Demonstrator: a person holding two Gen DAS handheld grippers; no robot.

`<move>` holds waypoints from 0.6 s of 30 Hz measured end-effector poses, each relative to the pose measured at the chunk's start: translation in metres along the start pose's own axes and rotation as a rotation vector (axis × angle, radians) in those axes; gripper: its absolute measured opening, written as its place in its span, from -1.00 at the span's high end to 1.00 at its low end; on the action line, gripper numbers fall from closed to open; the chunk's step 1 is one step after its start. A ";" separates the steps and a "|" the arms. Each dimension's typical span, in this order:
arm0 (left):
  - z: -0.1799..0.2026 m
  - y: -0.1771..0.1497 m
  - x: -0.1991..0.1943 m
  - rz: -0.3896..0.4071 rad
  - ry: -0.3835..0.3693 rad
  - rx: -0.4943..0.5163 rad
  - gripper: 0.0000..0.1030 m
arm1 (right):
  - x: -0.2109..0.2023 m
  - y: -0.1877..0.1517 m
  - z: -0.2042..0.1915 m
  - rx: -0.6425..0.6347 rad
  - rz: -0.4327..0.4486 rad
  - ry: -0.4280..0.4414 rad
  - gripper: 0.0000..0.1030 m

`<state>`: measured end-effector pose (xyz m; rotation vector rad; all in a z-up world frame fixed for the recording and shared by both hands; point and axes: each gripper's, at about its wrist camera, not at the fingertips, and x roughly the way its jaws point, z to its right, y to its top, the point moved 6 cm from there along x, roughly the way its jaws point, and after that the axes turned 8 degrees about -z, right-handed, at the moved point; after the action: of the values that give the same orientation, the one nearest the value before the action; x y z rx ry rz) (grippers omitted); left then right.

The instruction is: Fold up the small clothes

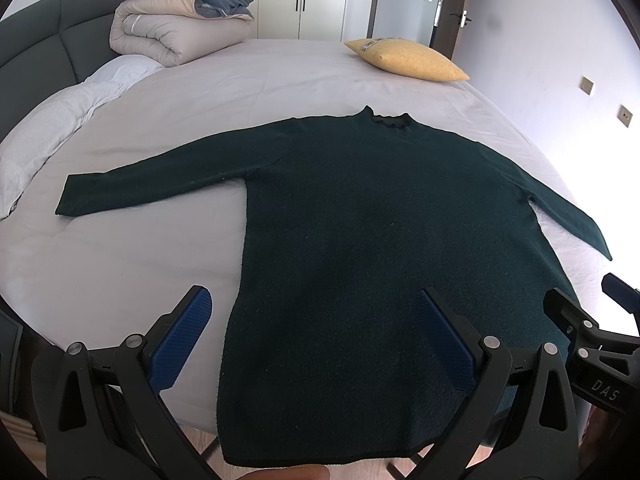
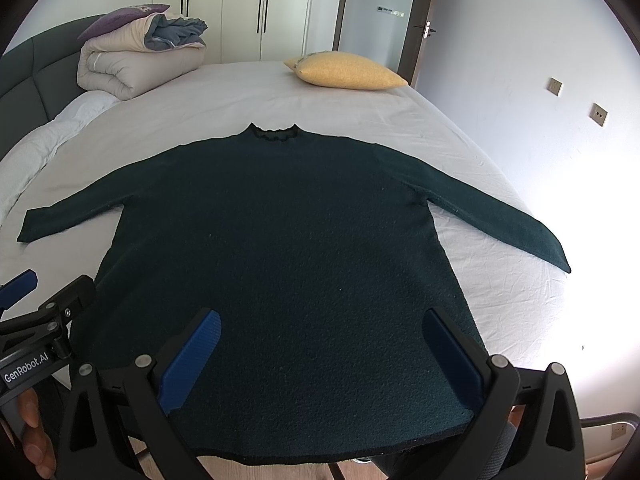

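A dark green long-sleeved sweater lies flat on the bed, collar away from me, both sleeves spread sideways, its hem hanging over the near bed edge. It also shows in the right wrist view. My left gripper is open and empty, hovering above the sweater's lower left part. My right gripper is open and empty above the lower right part. Each gripper shows at the edge of the other's view: the right one and the left one.
The bed has a pale sheet. A rolled duvet with a purple pillow sits at the far left by the dark headboard. A yellow cushion lies at the far right. A wall runs along the bed's right side.
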<state>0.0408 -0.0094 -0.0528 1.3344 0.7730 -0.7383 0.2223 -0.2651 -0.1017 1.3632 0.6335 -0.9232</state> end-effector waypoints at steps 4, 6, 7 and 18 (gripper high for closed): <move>0.000 0.000 0.000 0.000 0.000 0.000 -1.00 | 0.001 -0.001 -0.001 0.000 -0.001 -0.001 -1.00; 0.001 0.000 0.001 -0.001 0.000 0.000 -1.00 | 0.001 -0.001 -0.001 0.000 -0.001 -0.001 -1.00; 0.000 -0.001 0.000 -0.001 0.000 0.000 -1.00 | 0.001 -0.002 -0.001 0.001 -0.001 -0.001 -1.00; 0.001 -0.003 0.001 0.000 -0.003 0.002 -1.00 | 0.003 -0.005 -0.001 -0.001 -0.003 -0.001 -1.00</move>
<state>0.0386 -0.0104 -0.0549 1.3345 0.7695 -0.7410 0.2201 -0.2643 -0.1074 1.3608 0.6355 -0.9264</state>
